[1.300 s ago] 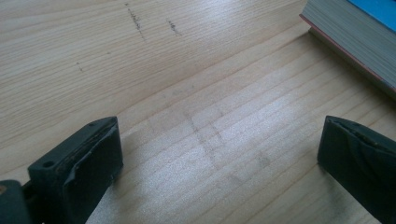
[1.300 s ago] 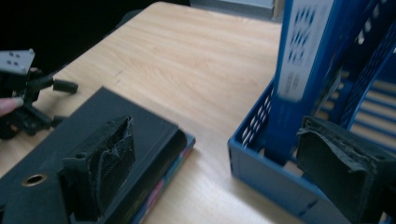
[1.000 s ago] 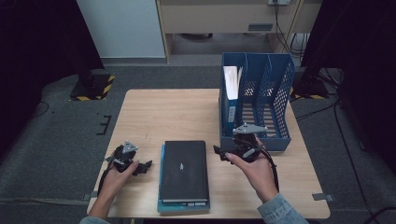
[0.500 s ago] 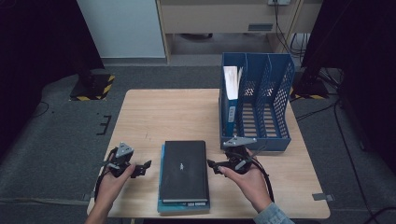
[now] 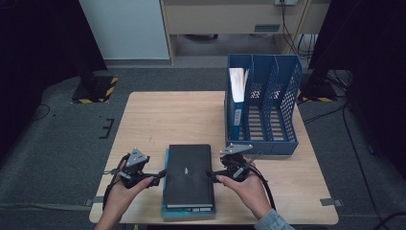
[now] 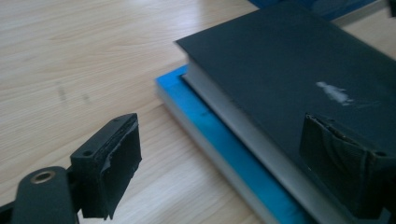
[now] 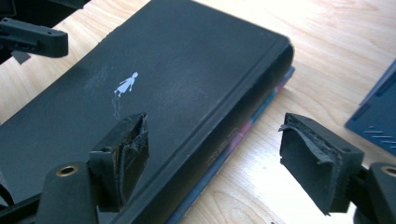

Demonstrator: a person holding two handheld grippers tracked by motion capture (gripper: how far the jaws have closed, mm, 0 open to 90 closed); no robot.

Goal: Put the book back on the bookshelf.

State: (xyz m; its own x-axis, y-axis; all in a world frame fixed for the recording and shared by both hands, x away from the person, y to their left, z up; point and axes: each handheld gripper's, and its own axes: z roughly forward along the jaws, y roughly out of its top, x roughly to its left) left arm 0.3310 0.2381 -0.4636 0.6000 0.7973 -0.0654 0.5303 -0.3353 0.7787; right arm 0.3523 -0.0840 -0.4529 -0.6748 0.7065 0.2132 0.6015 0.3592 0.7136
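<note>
**Both claws closing in on the black book**

I am working over a pale wooden counter [image 5: 172,120] standing on grey carpet, with a blue perforated plastic file rack [image 5: 275,108] at its far right. A moment ago my hands were sitting wider apart, the right one up by the rack; now both are drawing in to flank the stack at the near edge, so I am judging a two-sided lift is about to begin. The left claw [image 5: 155,178] is gaping wide, empty, straddling the left edge of the black hardcover book [image 5: 188,175]. The right claw [image 5: 214,174] is equally spread, gripping nothing, bracketing the spine side. Counting: two books stacked, the black one lying on a thin blue-covered book [image 6: 219,135]; one rack with three slots, one blue binder [image 5: 235,108] standing in the leftmost.
</note>
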